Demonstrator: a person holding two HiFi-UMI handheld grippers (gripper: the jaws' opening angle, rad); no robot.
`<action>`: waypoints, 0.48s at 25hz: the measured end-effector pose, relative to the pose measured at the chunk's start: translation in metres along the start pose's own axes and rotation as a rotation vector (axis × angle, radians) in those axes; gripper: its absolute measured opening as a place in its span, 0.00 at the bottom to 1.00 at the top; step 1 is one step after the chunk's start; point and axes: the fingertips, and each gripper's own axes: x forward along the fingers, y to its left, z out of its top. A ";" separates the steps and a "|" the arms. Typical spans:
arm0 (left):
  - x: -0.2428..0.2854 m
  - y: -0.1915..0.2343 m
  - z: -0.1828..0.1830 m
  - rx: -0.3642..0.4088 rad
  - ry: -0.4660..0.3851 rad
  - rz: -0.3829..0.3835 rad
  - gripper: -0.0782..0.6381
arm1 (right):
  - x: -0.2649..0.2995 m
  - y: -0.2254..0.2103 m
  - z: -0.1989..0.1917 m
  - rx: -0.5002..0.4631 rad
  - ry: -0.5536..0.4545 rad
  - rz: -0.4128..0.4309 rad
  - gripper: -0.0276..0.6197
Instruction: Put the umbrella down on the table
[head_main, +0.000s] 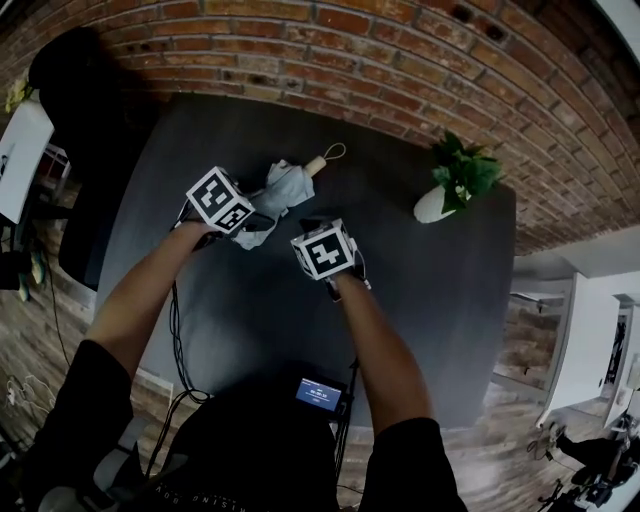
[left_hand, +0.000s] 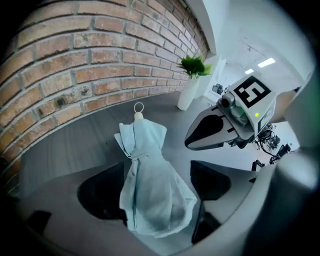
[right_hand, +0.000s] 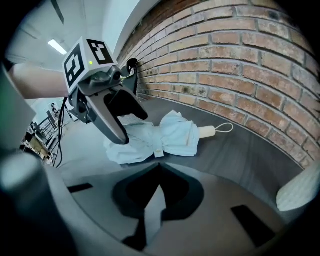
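umbrella flat on desk, axis 7–1 o'clock in head view, handle at 1 | left gripper wide, straddling its 7 o'clock end, pads clear; nearer | right gripper closed, empty, umbrella at its 12

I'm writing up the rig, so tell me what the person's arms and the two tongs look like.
The left tongs and right tongs are grey with dark inner pads, each carrying a white cube with black square markers. A black cable hangs by the left arm. The person wears black short sleeves.
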 end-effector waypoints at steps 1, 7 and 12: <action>-0.010 -0.002 0.001 -0.011 -0.029 0.005 0.67 | -0.005 0.002 -0.001 0.002 0.000 -0.009 0.05; -0.070 -0.024 0.001 -0.052 -0.230 0.021 0.51 | -0.037 0.027 0.006 0.009 -0.056 -0.051 0.05; -0.111 -0.048 -0.020 -0.050 -0.367 0.055 0.28 | -0.062 0.064 0.015 -0.031 -0.122 -0.070 0.05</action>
